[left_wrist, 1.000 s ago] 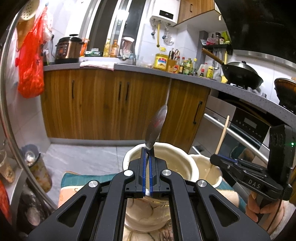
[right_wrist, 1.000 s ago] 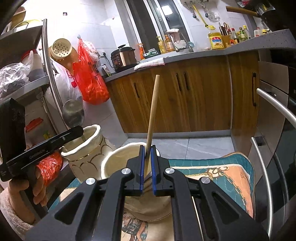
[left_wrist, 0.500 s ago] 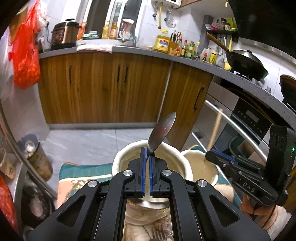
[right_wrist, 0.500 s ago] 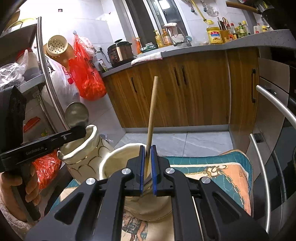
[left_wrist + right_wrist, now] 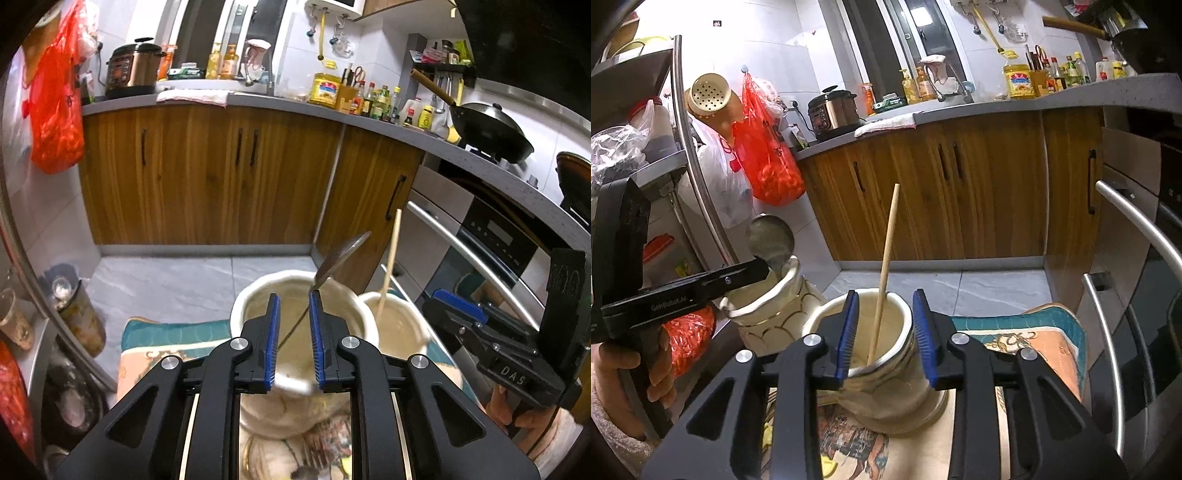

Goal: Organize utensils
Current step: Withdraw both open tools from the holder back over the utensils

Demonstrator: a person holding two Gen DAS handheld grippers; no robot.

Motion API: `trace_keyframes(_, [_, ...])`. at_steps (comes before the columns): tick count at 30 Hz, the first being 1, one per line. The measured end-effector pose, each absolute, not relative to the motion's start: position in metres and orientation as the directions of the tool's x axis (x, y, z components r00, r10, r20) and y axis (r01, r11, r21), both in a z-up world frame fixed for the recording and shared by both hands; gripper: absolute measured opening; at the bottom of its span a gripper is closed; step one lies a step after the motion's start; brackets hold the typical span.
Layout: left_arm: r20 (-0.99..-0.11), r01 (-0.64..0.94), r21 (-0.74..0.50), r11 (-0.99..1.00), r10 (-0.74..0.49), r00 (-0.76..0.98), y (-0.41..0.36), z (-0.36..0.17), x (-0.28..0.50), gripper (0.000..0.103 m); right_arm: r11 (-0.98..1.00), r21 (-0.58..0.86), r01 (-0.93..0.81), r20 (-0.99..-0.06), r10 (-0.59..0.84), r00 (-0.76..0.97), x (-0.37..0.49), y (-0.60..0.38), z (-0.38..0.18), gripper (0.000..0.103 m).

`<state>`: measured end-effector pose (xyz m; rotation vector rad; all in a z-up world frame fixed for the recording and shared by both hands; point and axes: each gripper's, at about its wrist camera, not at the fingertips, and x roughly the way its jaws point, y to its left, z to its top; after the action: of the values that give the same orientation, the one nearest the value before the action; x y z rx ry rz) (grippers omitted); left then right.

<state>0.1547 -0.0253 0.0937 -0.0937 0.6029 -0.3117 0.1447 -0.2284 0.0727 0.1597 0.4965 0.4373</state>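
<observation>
Left hand-held gripper (image 5: 293,295): jaws have just been opening, now a narrow gap. Metal spoon (image 5: 341,260) stands between the blue pads, thin handle running down into the larger cream jar (image 5: 255,295), bowl end up and tilted to the right. Pads apart from the handle on the left side; on the right pad cannot tell whether the handle touches. No grip evident.

Right hand-held gripper (image 5: 885,293): jaws have just been opening, now moderately wide. Wooden chopstick (image 5: 886,258) stands loose between the pads, clear of both, leaning in the smaller cream jar (image 5: 820,321), lower tip against the inner wall.

Both jars side by side on a patterned cloth (image 5: 1034,332) over the table. From the right wrist view, larger jar to the left, spoon bowl rising above its wavy rim behind the left gripper's tip.

Hard to make out: spoon's lower end, hidden inside the jar. Bases of both jars blocked by the gripper bodies. Small metal object at the bottom edge of the left wrist view, blurred, possibly a fork. Person's hands (image 5: 624,373) only partly in view, cut off at frame edges.
</observation>
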Motion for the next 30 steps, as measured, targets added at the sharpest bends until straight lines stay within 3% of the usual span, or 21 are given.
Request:
trace_keyframes(1, [-0.54,0.263,-0.177,0.948,-0.317,0.78,-0.024,0.094,0.15,0.017,0.899,0.248,-0.361,-0.427,0.436,0.792,0.137,-0.229,0.075,0.045])
trace_keyframes(3, [-0.537,0.264,-0.17,0.949,-0.314,0.783,-0.022,0.095,0.137,0.02,0.901,0.243,-0.359,-0.428,0.432,0.794,0.126,-0.228,0.076,0.05])
trace_keyframes(5, [-0.523,0.27,-0.149,0.951,-0.307,0.795,-0.02,0.096,0.12,0.022,0.903,0.24,-0.356,-0.442,0.428,0.788,0.113,-0.226,0.075,0.053])
trace_keyframes(8, [-0.538,0.255,-0.122,0.959,-0.28,0.795,-0.016,0.093,0.099,0.035,0.904,0.238,-0.356,-0.468,0.428,0.773,0.099,-0.221,0.069,0.06])
trace_keyframes(11, [-0.549,0.245,-0.134,0.96,-0.278,0.788,-0.009,0.088,0.083,0.035,0.905,0.245,-0.347,-0.494,0.424,0.759,0.086,-0.217,0.059,0.064])
trace_keyframes(13, [-0.556,0.227,-0.138,0.964,-0.265,0.788,-0.002,0.082,0.071,0.037,0.906,0.253,-0.34,-0.51,0.423,0.749,0.079,-0.215,0.053,0.07])
trace_keyframes(16, [-0.577,0.203,-0.121,0.972,-0.235,0.782,0.003,0.068,0.057,0.04,0.909,0.252,-0.331,-0.528,0.416,0.74,0.069,-0.208,0.042,0.09])
trace_keyframes(19, [-0.609,0.182,-0.104,0.978,-0.207,0.765,0.007,0.048,0.049,0.044,0.909,0.238,-0.341,-0.543,0.416,0.729,0.061,-0.2,0.032,0.098])
trace_keyframes(28, [-0.673,0.125,-0.104,0.987,-0.163,0.721,0.025,0.006,0.042,0.064,0.957,0.086,-0.277,-0.592,0.272,0.759,0.056,-0.183,0.009,0.098])
trace_keyframes(30, [-0.686,0.139,-0.11,0.984,-0.176,0.706,0.025,0.0,0.04,0.064,0.954,0.061,-0.293,-0.587,0.272,0.763,0.052,-0.18,0.003,0.098])
